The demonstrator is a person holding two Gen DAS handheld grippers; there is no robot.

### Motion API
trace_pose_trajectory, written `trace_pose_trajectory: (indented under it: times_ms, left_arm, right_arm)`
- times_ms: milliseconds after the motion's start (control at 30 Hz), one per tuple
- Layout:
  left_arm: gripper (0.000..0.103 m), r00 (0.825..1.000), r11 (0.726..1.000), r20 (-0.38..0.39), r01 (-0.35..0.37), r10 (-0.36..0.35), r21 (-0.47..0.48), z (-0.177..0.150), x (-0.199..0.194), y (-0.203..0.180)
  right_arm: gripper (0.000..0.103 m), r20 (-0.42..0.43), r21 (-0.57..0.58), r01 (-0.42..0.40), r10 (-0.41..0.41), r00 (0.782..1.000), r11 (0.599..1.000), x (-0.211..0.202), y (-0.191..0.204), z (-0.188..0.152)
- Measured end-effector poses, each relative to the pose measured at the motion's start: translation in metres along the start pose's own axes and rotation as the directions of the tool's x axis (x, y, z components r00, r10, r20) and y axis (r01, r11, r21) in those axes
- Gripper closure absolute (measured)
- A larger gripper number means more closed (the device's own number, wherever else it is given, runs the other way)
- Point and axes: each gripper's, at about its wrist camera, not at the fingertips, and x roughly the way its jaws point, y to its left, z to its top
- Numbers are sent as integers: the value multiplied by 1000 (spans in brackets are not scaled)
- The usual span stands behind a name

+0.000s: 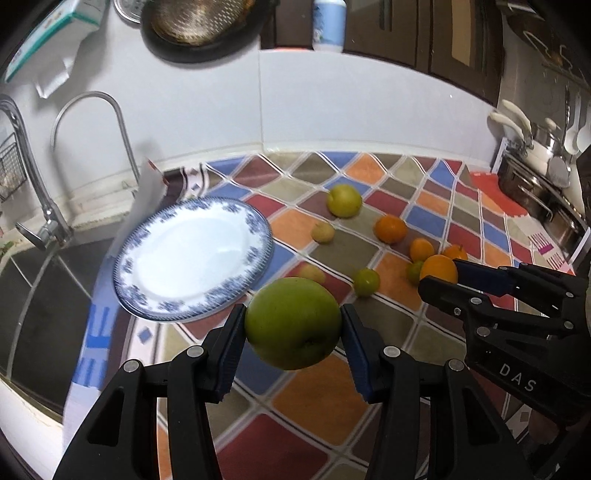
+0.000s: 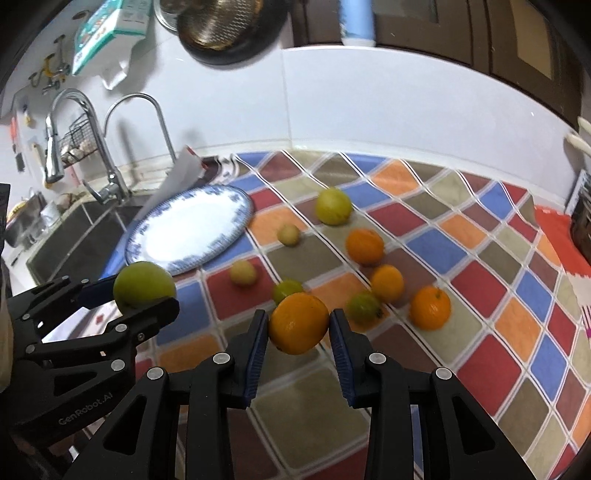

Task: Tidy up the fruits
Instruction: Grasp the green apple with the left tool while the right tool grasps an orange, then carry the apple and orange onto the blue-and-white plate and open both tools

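My left gripper (image 1: pixel 293 325) is shut on a large green apple (image 1: pixel 293 323) and holds it above the patterned cloth, just right of the blue-rimmed white plate (image 1: pixel 192 254). My right gripper (image 2: pixel 298 325) is shut on an orange (image 2: pixel 298 322) and holds it above the cloth. Each gripper shows in the other's view: the right one (image 1: pixel 439 273) with its orange, the left one (image 2: pixel 144 291) with its apple. Several loose fruits lie on the cloth: a yellow-green apple (image 2: pixel 333 206), oranges (image 2: pixel 365 246), small green and yellow fruits (image 2: pixel 243 273). The plate (image 2: pixel 192 229) holds nothing.
The sink (image 2: pixel 74 243) with two taps (image 2: pixel 55 147) lies left of the plate. A pan (image 2: pixel 225 26) and a packet (image 2: pixel 107 29) hang on the white wall behind. Pots and utensils (image 1: pixel 546 177) stand at the far right. The checkered cloth (image 2: pixel 480 295) covers the counter.
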Motion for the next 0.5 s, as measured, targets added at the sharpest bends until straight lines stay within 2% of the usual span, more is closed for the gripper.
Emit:
trace_pose_trajectory:
  times_ms: [267,500]
  left_arm:
    - [53,998,999,51,-39,38,12,13,-7,30]
    - [53,993,996,83,-85,83,23,27,0,62]
  right_arm:
    - [68,50,-43,-33,35,998,999,6,29,29]
    - [68,59,-72,-60,64,996,996,25,55,55]
